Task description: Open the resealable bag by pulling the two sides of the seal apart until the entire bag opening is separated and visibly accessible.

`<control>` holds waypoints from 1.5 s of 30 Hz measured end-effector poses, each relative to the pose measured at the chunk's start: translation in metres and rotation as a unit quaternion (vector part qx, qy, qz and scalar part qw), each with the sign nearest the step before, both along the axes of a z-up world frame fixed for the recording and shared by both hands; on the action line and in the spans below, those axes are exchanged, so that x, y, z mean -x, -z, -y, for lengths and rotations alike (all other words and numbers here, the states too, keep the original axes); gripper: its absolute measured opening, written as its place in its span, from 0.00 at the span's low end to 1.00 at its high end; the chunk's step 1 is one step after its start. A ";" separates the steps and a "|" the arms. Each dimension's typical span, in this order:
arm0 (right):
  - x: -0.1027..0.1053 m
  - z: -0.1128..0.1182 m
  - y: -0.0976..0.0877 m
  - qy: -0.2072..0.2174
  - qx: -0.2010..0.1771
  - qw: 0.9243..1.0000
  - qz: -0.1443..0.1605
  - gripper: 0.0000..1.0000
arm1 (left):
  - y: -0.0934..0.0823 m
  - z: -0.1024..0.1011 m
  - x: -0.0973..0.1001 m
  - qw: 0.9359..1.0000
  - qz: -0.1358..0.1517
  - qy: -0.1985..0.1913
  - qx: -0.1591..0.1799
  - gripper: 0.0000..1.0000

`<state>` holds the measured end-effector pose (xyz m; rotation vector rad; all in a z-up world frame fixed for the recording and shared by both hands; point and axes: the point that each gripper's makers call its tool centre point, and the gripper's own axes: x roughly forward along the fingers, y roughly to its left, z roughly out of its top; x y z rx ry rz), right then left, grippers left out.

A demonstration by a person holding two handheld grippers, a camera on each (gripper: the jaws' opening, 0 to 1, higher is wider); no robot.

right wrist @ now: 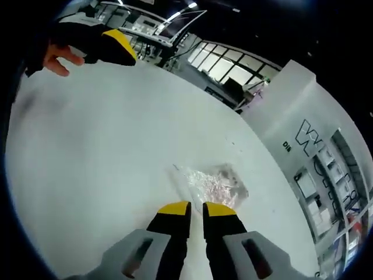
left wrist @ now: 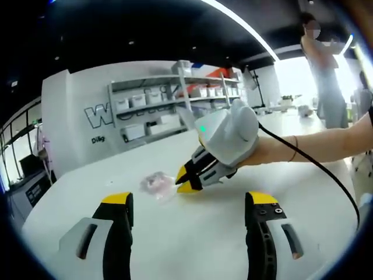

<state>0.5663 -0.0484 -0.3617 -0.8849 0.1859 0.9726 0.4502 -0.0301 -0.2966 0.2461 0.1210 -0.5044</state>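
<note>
Yellow-tipped black jaws of the left tongs (left wrist: 189, 205) rise from the bottom of the left gripper view, spread wide apart with nothing between them, only bare white bench (left wrist: 204, 245). Beyond them, at mid-frame, the right tongs (left wrist: 185, 179) reach in from the right, held by a person's bare forearm (left wrist: 315, 146) with a thin band at the wrist and a black cable (left wrist: 326, 172) trailing toward the lower right. Their yellow tips sit nearly together, angled down to the bench surface just beside the resealable bag (left wrist: 156, 184), a small clear pouch with pinkish contents lying flat left of center; whether the tips touch its edge cannot be told from here.

In the right gripper view, the right tongs (right wrist: 196, 209) show at the bottom center with only a narrow slit between the jaws and nothing gripped. The resealable bag (right wrist: 211, 181) lies crinkled and flat on the bench (right wrist: 116, 146) just above the tips, near but apart from them. At the upper left of that frame, one yellow-tipped jaw of the left tongs and the fingers of a hand (right wrist: 58, 57) come into sight.

Shelving with white bins (left wrist: 175, 99) lines the far wall, and a standing person (left wrist: 323, 76) appears at the upper right of the left gripper view.
</note>
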 end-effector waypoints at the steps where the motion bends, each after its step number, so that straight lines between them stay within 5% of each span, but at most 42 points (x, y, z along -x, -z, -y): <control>1: 0.000 0.000 0.000 0.000 -0.001 1.000 -0.001 0.04 | 0.000 0.000 0.000 1.000 0.001 0.000 -0.001 0.78; 45: -0.003 -0.003 0.005 -0.003 0.017 1.000 0.001 0.00 | 0.003 -0.001 0.000 1.000 -0.002 -0.001 -0.008 0.77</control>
